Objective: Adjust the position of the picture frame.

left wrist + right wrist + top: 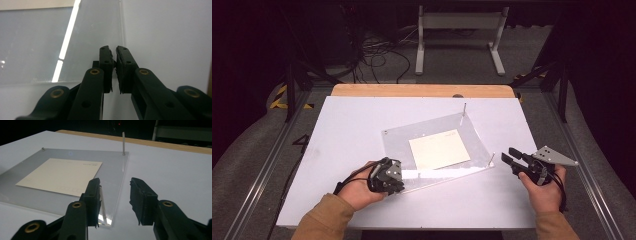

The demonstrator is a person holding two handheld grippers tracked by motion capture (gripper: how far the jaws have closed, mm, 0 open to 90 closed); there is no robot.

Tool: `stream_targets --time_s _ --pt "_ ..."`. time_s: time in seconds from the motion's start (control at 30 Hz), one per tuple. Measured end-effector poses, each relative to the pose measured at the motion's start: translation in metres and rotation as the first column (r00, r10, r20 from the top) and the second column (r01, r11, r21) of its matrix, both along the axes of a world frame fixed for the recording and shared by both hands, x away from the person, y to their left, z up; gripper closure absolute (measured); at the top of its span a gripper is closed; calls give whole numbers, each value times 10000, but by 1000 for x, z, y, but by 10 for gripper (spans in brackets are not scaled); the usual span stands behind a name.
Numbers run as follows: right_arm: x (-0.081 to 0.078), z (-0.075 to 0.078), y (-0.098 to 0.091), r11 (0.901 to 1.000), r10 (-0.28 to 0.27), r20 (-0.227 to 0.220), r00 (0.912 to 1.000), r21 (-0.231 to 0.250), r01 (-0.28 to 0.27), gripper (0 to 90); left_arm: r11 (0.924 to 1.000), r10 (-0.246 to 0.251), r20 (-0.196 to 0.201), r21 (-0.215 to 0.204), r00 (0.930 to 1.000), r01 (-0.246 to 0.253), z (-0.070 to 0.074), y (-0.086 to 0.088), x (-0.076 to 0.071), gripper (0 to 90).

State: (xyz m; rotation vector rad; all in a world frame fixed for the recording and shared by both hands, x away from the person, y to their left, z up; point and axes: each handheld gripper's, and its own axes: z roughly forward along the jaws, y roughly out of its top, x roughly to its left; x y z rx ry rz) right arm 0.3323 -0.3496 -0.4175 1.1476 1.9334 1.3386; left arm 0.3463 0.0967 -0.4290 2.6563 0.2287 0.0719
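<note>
On the white table (337,150) I see a clear acrylic plate (402,140) lying flat, with a cream sheet of paper (439,149) resting on it near the middle. Thin metal pins stand at its corners — one at the far corner (463,114), one at the near right corner (492,159). My left gripper (393,181) sits at the plate's near left edge; in the left gripper view its jaws are closed almost together over that corner, though I cannot tell whether they pinch the edge. My right gripper (508,156) hovers just beside the near right pin, jaws partly open and holding nothing — the pin stands just by one jaw.
</note>
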Motion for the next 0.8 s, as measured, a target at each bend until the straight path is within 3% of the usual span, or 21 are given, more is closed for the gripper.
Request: stream_targets --time_s 0.2,0.3,0.4,0.53,0.67,0.73,0.77,0.8 --pt "0 0 -1 10000 29 -38 10000 48 -28 592 9960 -868 -20 205 9962 868 2 -18 -19 832" --pt "0 0 -1 10000 -1 -19 10000 60 1 590 9887 -1450 0 388 9894 1449 3 -31 -33 832" --pt "0 0 -1 9999 -47 -26 10000 91 47 587 9819 -1873 -201 255 9821 1878 3 -41 -40 831" --pt "1 -1 0 9999 -20 -101 9999 134 21 583 9818 -1874 -220 257 9820 1879 3 -45 -43 831" --pt "1 -3 2 9999 128 -195 9997 97 -126 588 9876 -1545 -736 -388 9852 1519 3 -38 -39 826" --pt "1 -3 2 9997 210 -218 9995 153 -206 587 9882 -1193 -929 -1079 9885 1091 11 -31 -36 792" --pt "1 -3 2 9996 230 -234 9995 154 -226 587 9862 -961 -981 -1444 9905 814 16 -27 -34 765" --pt "1 -3 3 9996 242 -282 9993 143 -238 586 9847 -643 -742 -1668 9952 512 22 -23 -32 745"
